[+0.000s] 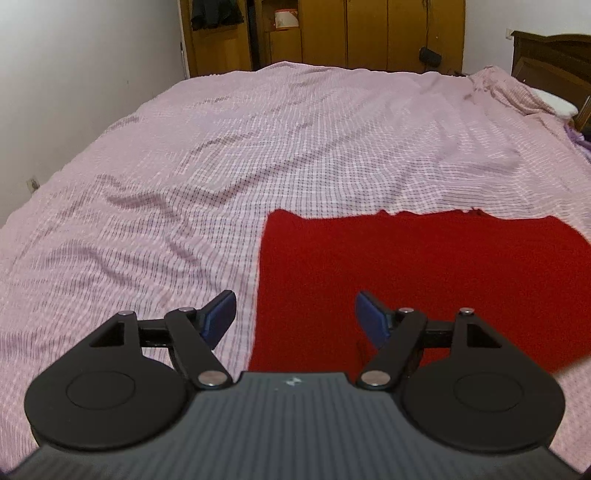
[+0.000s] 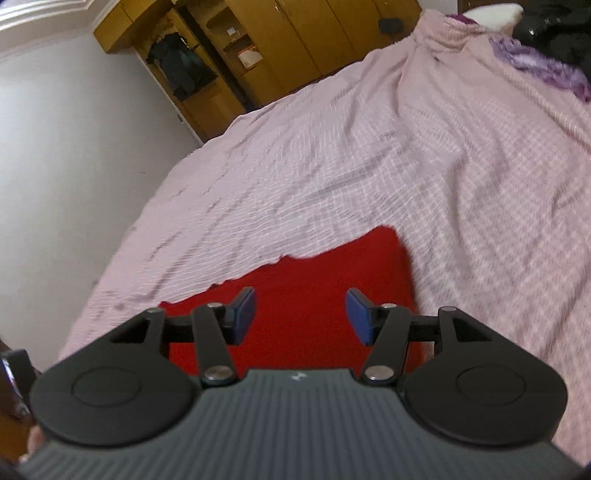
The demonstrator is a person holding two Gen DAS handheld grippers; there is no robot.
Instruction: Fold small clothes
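Observation:
A red cloth (image 1: 424, 280) lies flat on the pink checked bedspread (image 1: 258, 147), folded into a rectangle with a slightly ragged far edge. My left gripper (image 1: 295, 317) hovers above its left edge, jaws wide apart and nothing between the blue pads. In the right wrist view the same red cloth (image 2: 317, 269) lies under my right gripper (image 2: 301, 314), which is open above it with empty blue pads. That view is tilted and a little blurred.
The bedspread (image 2: 332, 166) is wrinkled and runs far beyond the cloth. A wooden wardrobe (image 1: 332, 33) stands past the bed's far end. A headboard (image 1: 550, 62), a white pillow (image 1: 557, 101) and purple fabric (image 2: 543, 66) lie at the right. A white wall (image 1: 74, 92) is on the left.

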